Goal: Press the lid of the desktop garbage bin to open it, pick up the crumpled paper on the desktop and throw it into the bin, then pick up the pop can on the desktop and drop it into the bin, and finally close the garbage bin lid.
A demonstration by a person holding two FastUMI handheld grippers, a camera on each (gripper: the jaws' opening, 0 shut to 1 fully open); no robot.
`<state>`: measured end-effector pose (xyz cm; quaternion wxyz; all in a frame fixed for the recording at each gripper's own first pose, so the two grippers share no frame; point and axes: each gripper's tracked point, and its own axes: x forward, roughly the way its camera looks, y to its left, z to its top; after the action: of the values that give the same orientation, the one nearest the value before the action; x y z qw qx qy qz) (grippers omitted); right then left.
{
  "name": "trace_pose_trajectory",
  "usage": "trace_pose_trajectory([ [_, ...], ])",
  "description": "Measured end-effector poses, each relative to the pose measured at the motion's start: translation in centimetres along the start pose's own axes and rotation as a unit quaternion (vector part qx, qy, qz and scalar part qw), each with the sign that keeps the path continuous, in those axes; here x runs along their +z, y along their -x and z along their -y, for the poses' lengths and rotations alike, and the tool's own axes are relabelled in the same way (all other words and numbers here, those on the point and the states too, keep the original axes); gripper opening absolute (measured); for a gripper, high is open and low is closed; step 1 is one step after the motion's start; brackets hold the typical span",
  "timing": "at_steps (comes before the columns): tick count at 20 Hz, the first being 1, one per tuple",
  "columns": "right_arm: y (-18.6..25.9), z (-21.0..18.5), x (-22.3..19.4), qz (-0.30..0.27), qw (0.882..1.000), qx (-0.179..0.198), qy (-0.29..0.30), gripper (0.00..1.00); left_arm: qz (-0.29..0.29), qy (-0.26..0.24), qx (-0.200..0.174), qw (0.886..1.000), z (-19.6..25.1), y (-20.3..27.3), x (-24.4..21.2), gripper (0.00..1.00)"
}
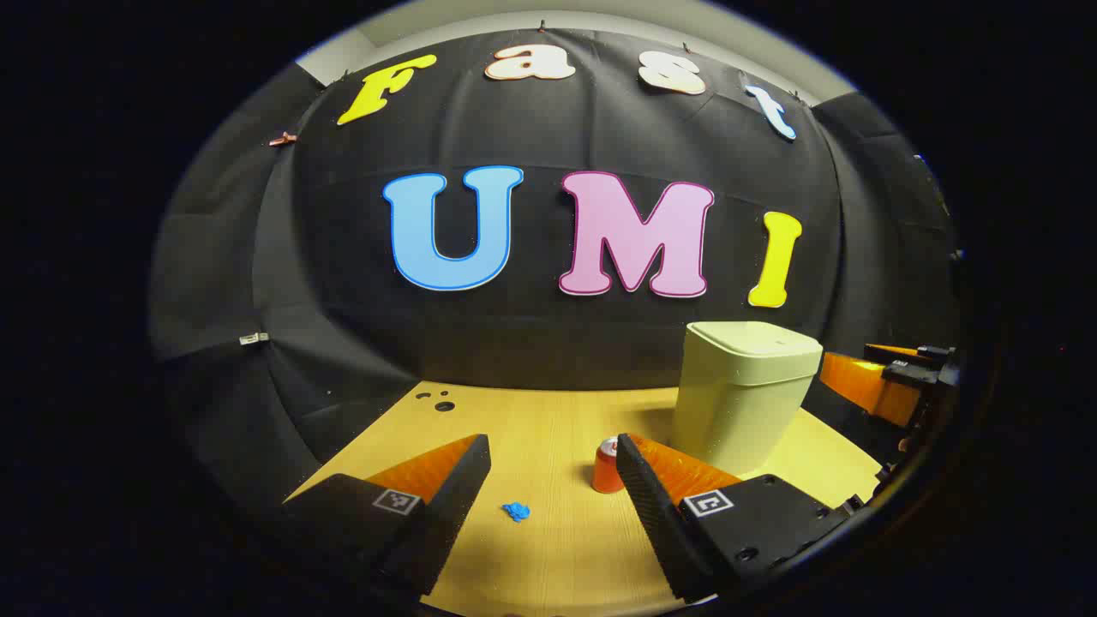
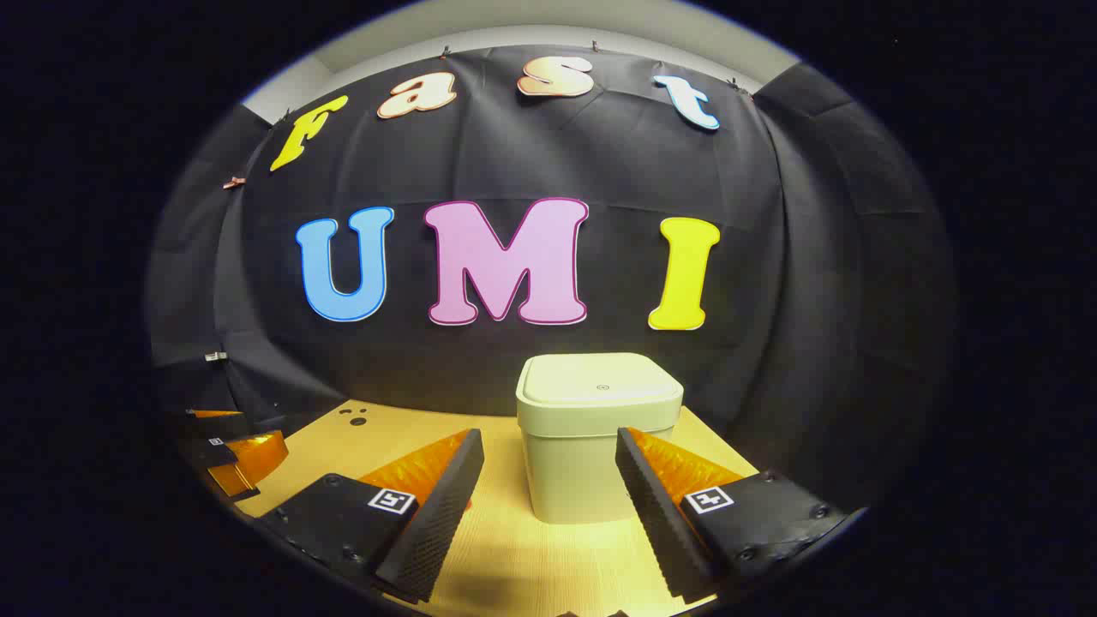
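Pale green plastic makes up the garbage bin (image 2: 591, 446), and it stands on the wooden desk (image 2: 531, 557) with its lid (image 2: 600, 390) flat and closed. So the first job, I think, is still to press that lid.

The right gripper (image 2: 548, 488) is the one to do it. In the right gripper view the bin sits straight ahead, right in the middle between the two fingers, a little way off and not touching them. The lid top is higher than the fingertips, and a small round mark shows near its middle. The jaws are spread wide apart and hold nothing. To press, I think this gripper must go up, forward, and then down on the lid.

The left gripper (image 1: 553, 488) is not as well placed for the lid. In the left gripper view the bin (image 1: 741, 394) is off to the right side of its fingers, not in front. Its jaws are spread wide too, with nothing in them.

That gripper is closer to the other things. The crumpled paper (image 1: 516, 512), small and blue, lies on the desk (image 1: 548, 428) just ahead, in the gap between its fingers. The pop can (image 1: 607, 467) stands upright near the bin's foot, with the right-hand finger hiding part of it. So I think the left side suits the paper and the can later on.
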<state>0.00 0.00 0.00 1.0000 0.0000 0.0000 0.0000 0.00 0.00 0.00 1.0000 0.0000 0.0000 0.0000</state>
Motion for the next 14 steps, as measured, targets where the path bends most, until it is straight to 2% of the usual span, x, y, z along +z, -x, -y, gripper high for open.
trace_pose_trajectory([
  [14,-1.7,1.0,-0.6,-0.009,1.0,0.0,0.001,0.98,-0.01,-0.012,-0.012,1.0,1.8,-2.1,-0.4,0.96],
])
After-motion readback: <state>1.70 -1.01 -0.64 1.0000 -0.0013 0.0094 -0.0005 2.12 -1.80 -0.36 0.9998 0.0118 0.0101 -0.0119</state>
